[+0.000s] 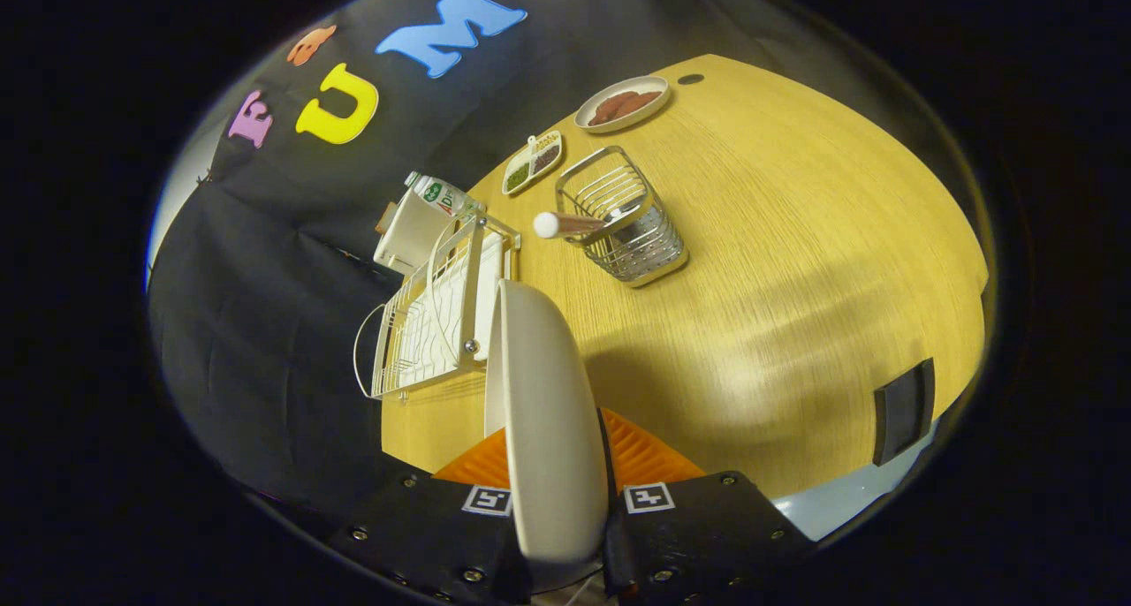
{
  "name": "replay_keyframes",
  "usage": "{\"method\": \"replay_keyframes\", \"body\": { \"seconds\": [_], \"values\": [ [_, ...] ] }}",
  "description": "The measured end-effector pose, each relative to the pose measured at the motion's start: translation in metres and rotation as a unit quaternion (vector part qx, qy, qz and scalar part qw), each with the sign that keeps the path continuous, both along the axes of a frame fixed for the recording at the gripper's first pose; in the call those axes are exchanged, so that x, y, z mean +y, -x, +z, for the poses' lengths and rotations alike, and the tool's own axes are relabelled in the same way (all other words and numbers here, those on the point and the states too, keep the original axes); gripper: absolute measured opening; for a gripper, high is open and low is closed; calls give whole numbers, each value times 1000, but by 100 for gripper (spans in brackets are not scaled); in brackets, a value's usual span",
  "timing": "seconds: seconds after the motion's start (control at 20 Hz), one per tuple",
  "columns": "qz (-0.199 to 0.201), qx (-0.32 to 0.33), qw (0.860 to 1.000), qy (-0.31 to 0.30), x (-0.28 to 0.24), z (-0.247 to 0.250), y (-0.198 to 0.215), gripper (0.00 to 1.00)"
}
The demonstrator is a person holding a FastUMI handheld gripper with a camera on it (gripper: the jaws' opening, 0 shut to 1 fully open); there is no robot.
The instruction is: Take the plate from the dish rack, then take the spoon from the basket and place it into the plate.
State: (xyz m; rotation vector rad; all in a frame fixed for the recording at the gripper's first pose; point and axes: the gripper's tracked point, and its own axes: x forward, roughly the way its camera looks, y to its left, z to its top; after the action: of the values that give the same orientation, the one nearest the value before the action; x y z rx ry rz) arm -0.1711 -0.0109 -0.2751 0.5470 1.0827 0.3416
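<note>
**Plate clamped edge-on in the tongs**

The tongs [555,487] are clamped on the white plate [543,394], held on edge above the bench [795,279]. The dish rack [437,314] sits at ten o'clock; the basket [627,226], holding the spoon [574,225], at one o'clock beyond.

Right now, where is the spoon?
In the gripper view the spoon stands in the wire basket on the wooden table, beyond the claw, which is shut on the white plate. The dish rack sits just beside the basket.
</note>
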Motion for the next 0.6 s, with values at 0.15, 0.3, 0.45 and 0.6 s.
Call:
{"method": "replay_keyframes", "body": {
  "seconds": [0.15,0.3,0.45,0.6],
  "values": [
    [11,8,1000,-15,5,-26,-5,30],
    [18,22,999,-38,12,-50,-5,30],
    [13,31,997,-64,16,-64,-5,30],
    [2,30,996,-80,16,-67,-10,30]
  ]
}}
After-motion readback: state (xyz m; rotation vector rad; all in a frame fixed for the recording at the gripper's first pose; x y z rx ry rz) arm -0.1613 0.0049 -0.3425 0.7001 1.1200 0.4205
